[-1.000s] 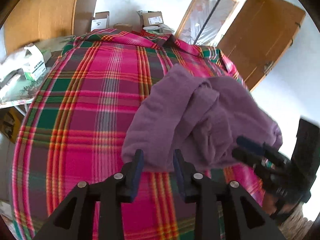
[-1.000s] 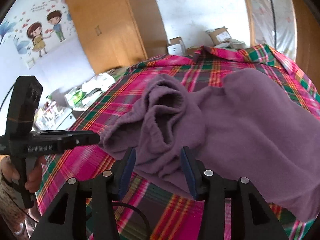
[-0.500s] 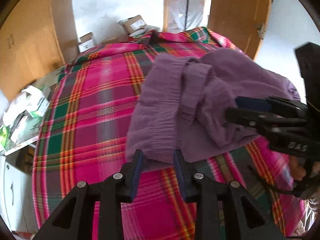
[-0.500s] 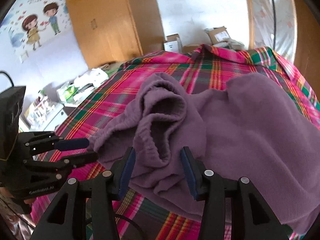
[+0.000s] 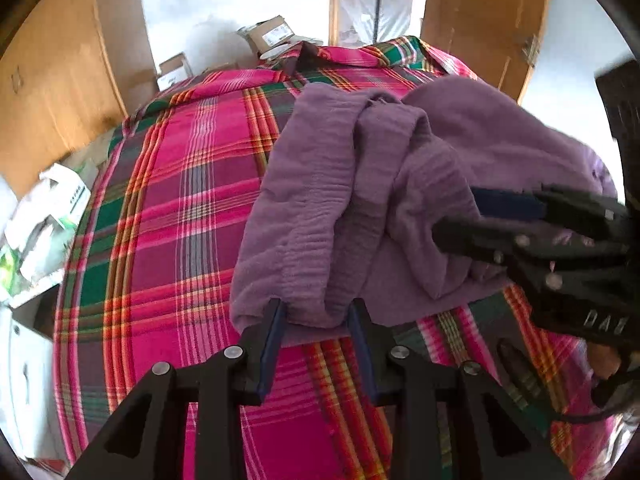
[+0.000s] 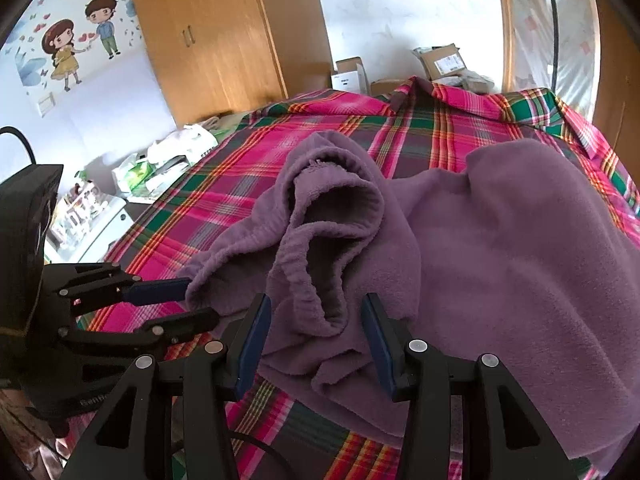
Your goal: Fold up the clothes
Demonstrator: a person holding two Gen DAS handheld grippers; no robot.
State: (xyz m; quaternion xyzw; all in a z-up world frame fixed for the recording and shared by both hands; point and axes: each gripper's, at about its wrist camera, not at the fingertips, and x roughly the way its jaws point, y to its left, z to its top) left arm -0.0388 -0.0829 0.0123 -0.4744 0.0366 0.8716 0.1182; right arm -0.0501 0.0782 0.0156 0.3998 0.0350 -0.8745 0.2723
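Nearest to us in the left wrist view, our left gripper (image 5: pixel 316 320) reaches forward low over the bed, its jaws spread apart with the near hem of the purple garment (image 5: pixel 360 184) lying between the blue pads; the cloth sits in the gap but is not pinched. In the right wrist view, our right gripper (image 6: pixel 316 336) also points forward, jaws released and wide, straddling the bunched elastic opening of the garment (image 6: pixel 500 240), which sags between the fingers without being clamped.

Each tool shows in the other's camera: the right one comes in from the right edge of the left view, level and side-on, its tips against a fold of purple fabric; the left one enters from the left edge of the right view, its blue pad touching the garment's corner.

The garment lies crumpled on the plaid bedspread (image 6: pixel 248 184), toward the bed's near right part. Beyond the bed stand cardboard boxes (image 6: pixel 440 60), a wooden wardrobe (image 6: pixel 216 40), and a cartoon wall sticker (image 6: pixel 80 40).
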